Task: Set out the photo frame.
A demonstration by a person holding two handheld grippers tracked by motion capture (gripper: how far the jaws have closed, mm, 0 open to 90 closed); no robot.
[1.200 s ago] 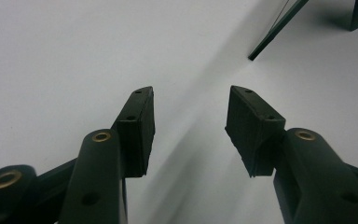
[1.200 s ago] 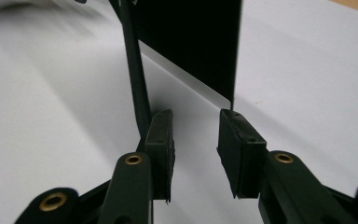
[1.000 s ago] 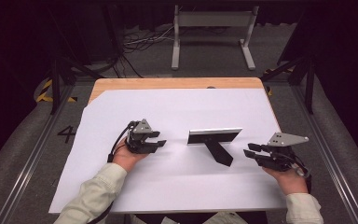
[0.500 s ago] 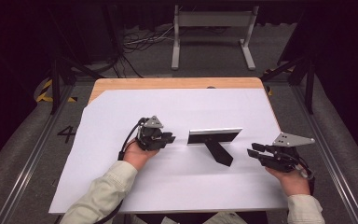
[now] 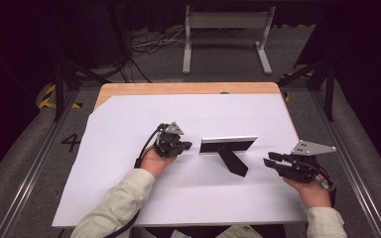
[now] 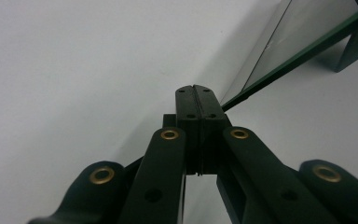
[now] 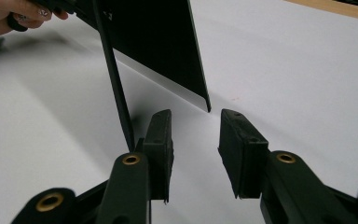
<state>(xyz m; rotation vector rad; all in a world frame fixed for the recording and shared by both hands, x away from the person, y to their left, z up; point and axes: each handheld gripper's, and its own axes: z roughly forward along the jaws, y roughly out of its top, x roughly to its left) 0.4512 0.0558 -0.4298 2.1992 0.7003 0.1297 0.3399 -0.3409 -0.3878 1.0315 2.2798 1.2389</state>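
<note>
A small picture frame (image 5: 228,145) stands upright on its black prop leg (image 5: 233,163) in the middle of the white sheet. My left gripper (image 5: 186,146) points at the frame's left end. Its jaws have just been closing and now meet with nothing between them. In the left gripper view the shut pads (image 6: 186,105) sit just short of the frame's glass corner (image 6: 303,32). My right gripper (image 5: 270,161) rests to the right of the frame, open and empty. In the right gripper view (image 7: 196,126) its jaws face the frame's dark back (image 7: 154,42) and the leg (image 7: 116,79).
The white sheet (image 5: 129,124) covers most of the wooden tabletop (image 5: 178,88). A metal stand (image 5: 225,29) and cables lie on the floor beyond the table. Rails run along both sides of the table.
My left hand has slid right toward the frame's left end, and its jaws have gone from wide open to shut. The right gripper and the frame have stayed put.
</note>
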